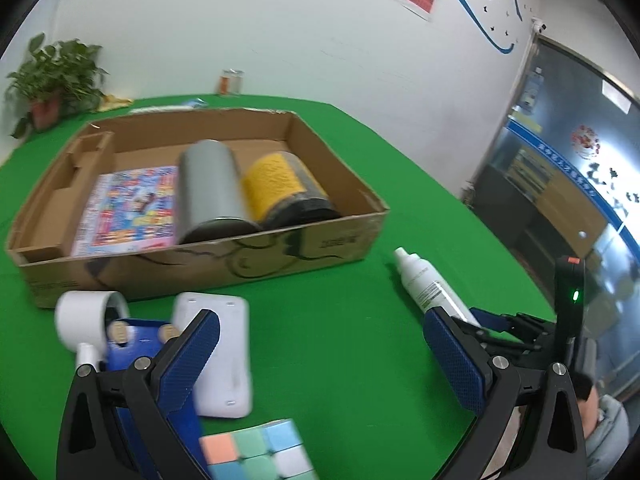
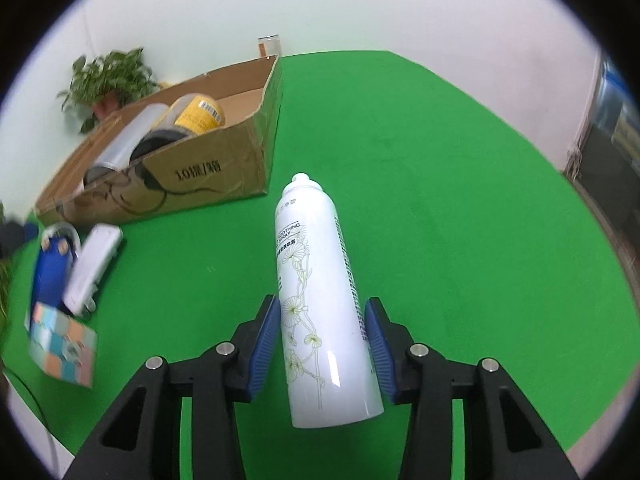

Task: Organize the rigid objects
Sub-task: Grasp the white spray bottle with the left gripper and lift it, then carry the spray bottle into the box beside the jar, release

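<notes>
Inside cardboard box point(image 1: 332, 240), silver cylinder point(image 1: 208, 192), yellow-labelled jar point(image 1: 280, 188), booklet point(image 1: 132, 208)

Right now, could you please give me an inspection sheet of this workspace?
Surface: green cloth table.
Job's things: cardboard box holds a silver can, a yellow-labelled jar and a colourful booklet. Spray bottle lies outside on the cloth.
Clutter: tape roll, white case, blue item, puzzle cube beside the box.
Grippers: left gripper open, empty; right gripper around the bottle, pads apparently touching.
Cables: nothing seen.
Surroundings: potted plant, glass jar, white wall.
</notes>
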### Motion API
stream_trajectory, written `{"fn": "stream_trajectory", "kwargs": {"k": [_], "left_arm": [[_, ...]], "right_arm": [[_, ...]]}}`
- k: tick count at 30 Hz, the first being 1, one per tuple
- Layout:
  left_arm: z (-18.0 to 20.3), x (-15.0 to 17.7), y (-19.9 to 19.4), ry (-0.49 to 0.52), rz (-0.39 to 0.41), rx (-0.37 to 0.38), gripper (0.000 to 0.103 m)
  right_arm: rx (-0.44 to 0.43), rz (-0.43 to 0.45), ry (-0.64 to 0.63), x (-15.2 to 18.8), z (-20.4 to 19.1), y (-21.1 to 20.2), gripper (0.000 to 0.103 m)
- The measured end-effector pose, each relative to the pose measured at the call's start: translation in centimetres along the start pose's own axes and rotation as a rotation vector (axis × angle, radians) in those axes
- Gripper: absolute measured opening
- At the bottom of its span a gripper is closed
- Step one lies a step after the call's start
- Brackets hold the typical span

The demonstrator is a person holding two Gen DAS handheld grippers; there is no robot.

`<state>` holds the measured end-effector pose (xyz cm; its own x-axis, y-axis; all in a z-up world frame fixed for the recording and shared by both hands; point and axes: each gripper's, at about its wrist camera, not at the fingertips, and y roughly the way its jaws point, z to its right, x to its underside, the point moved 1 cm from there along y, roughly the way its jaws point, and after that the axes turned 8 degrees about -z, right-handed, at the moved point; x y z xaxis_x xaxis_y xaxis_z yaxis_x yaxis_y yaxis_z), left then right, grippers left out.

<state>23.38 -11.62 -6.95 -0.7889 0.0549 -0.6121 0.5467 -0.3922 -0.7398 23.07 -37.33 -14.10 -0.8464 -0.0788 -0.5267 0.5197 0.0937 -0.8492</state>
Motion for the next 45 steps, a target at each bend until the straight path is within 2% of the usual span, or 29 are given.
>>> {"fn": "stream_trajectory", "kwargs": {"k": [3, 6, 7, 8, 10, 12, 15, 20, 24, 25, 29, 33, 34, 37, 40, 42, 45], "left_arm": [[0.8, -0.7, 1.4, -0.010, -0.047, 0.083, 0.102], [1.3, -1.3, 2.9, -0.019, -0.098, 0.118, 0.102], [1.5, -1.5, 3.6, -0.022, -0.125, 0.134, 0.102], [1.6, -1.5, 4.1, -0.027, -0.144, 0.145, 0.102], [1.6, -1.7, 4.8, -0.048, -0.176, 0.163, 0.102], [1.6, -1.8, 5.4, -0.071, -0.204, 0.196, 0.102], [1.7, -1.9, 6.2, -0.073, -0.233, 0.219, 0.102], [2.0, -2.1, 8.3, -0.084, -0.302, 0.238, 0.100], [2.4, -1.7, 9.8, -0.072, -0.376, 0.237, 0.090], [2.5, -1.6, 10.1, -0.068, -0.388, 0.237, 0.087], [2.7, -1.3, 11.1, -0.046, -0.421, 0.173, 0.082], [2.1, -0.9, 12.7, -0.080, -0.483, 0.129, 0.058], [2.1, -0.7, 13.0, -0.087, -0.493, 0.128, 0.057], [2.2, -0.7, 13.3, -0.077, -0.479, 0.104, 0.054], [2.0, -0.8, 13.2, -0.095, -0.473, 0.111, 0.053], [1.7, -1.0, 12.5, -0.120, -0.451, 0.125, 0.053], [1.0, -1.4, 9.3, -0.118, -0.385, 0.128, 0.052]], "right_arm": [[0.063, -0.003, -0.048, 0.8, -0.2, -0.5, 0.043], [0.108, 0.006, -0.149, 1.5, -1.9, -1.1, 0.048], [0.083, 0.018, -0.167, 1.5, -2.3, -1.4, 0.056], [0.008, 0.039, -0.180, 1.7, -2.8, -2.1, 0.062], [-0.147, 0.054, -0.159, 1.7, -3.0, -3.1, 0.063], [-0.233, 0.049, -0.109, 1.5, -2.7, -3.5, 0.063], [-0.280, 0.005, -0.063, 1.2, -2.6, -2.9, 0.063], [-0.340, -0.089, -0.080, 1.6, -4.1, -1.0, 0.062], [-0.399, -0.150, -0.084, 2.0, -6.3, 0.2, 0.061], [-0.415, -0.165, -0.089, 2.1, -6.8, 0.4, 0.058], [-0.422, -0.193, -0.120, 2.3, -8.4, 1.0, 0.052], [-0.440, -0.199, -0.107, 2.0, -8.7, 1.3, 0.047], [-0.443, -0.197, -0.105, 2.1, -8.6, 1.2, 0.047], [-0.445, -0.194, -0.107, 1.9, -8.7, 1.2, 0.047], [-0.437, -0.186, -0.111, 1.9, -8.9, 1.2, 0.046], [-0.444, -0.161, -0.101, 2.3, -8.7, 0.4, 0.046], [-0.447, -0.111, -0.105, 1.7, -8.6, -0.9, 0.046]]}}
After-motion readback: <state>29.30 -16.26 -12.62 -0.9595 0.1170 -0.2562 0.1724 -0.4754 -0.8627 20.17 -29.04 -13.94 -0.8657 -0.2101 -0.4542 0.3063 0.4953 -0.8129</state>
